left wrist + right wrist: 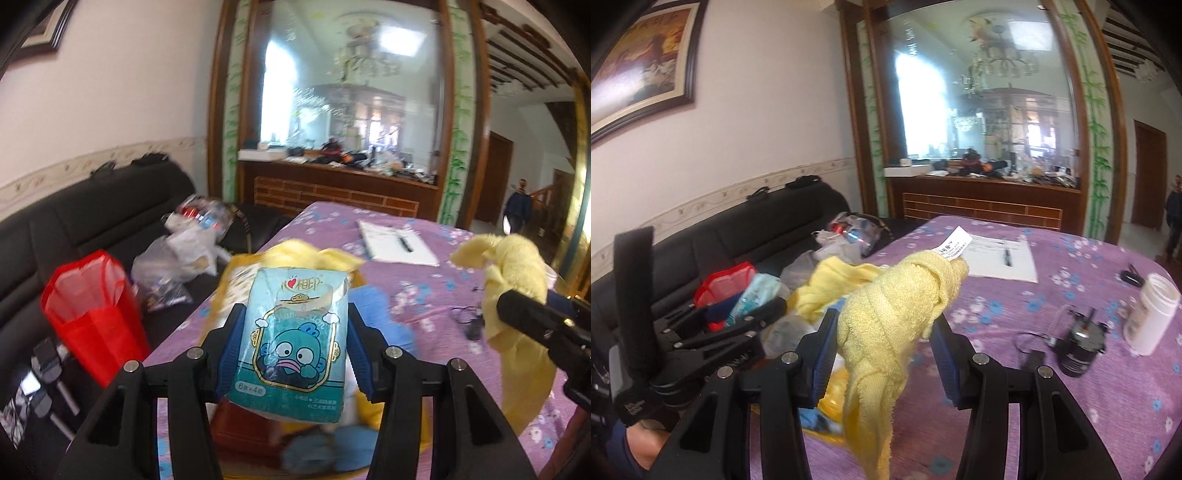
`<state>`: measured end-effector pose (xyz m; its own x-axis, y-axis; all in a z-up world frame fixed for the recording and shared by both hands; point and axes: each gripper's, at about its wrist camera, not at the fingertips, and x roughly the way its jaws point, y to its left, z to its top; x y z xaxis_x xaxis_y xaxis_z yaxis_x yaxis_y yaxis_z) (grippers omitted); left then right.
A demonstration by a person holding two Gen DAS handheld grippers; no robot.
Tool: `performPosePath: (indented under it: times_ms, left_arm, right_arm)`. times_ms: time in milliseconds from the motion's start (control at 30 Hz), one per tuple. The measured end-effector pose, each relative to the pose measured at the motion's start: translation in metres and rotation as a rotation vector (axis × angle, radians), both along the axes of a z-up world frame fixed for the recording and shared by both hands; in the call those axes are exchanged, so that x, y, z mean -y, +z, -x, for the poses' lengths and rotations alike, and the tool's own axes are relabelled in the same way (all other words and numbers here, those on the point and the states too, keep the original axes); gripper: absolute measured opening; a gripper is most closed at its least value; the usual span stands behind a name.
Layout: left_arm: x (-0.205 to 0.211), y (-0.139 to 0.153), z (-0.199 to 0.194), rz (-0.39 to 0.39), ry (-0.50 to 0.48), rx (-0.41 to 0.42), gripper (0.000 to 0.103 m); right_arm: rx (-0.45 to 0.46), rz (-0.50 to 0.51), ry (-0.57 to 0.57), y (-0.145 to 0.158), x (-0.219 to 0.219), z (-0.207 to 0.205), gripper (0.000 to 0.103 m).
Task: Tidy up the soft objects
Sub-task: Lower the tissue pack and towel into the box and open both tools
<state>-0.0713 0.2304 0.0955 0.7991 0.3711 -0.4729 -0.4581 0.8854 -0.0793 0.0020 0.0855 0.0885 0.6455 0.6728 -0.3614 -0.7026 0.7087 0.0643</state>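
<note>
My left gripper (293, 332) is shut on a teal tissue pack (291, 339) with a cartoon fish, held above the purple flowered table (424, 295). Below it lie a yellow bag or cloth (314, 254) and something blue (325, 450), blurred. My right gripper (884, 339) is shut on a yellow towel (894, 317) with a white label, which hangs down between the fingers. The towel and right gripper also show at the right of the left wrist view (513, 284). The left gripper with the tissue pack shows at the left of the right wrist view (738, 314).
A notebook with a pen (1001, 258) lies at the table's far side. A white bottle (1152, 314) and a small black device with cable (1078, 343) stand at the right. A black sofa (92, 221) holds a red bag (92, 306) and plastic bags (177, 254).
</note>
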Motion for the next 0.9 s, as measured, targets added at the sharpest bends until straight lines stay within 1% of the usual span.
performPosePath:
  times_ms: [133,200,333,467,633,833,900]
  left_arm:
    - [-0.02,-0.013,0.004,0.016,0.039,-0.022,0.051]
    - [-0.029,-0.019,0.004,0.034,0.054,-0.033,0.051]
    - [-0.038,-0.032,-0.002,0.075,0.049,-0.057,0.051]
    - [-0.037,-0.04,-0.007,0.091,0.029,-0.072,0.051]
    - [-0.036,-0.047,-0.013,0.115,-0.007,-0.09,0.051]
    - [-0.04,-0.051,-0.016,0.141,-0.02,-0.101,0.051]
    - [-0.042,-0.053,-0.019,0.16,-0.026,-0.107,0.051]
  right_arm:
    - [-0.029,0.027,0.048,-0.008,-0.034,-0.006,0.053]
    - [-0.06,0.034,0.063,-0.013,-0.048,-0.012,0.053]
    - [-0.111,0.036,0.084,-0.02,-0.07,-0.03,0.053]
    - [-0.15,0.05,0.102,-0.024,-0.085,-0.047,0.053]
    - [-0.213,0.064,0.113,-0.042,-0.097,-0.066,0.053]
    - [-0.238,0.08,0.133,-0.055,-0.106,-0.074,0.053]
    - [-0.279,0.072,0.153,-0.062,-0.107,-0.078,0.053]
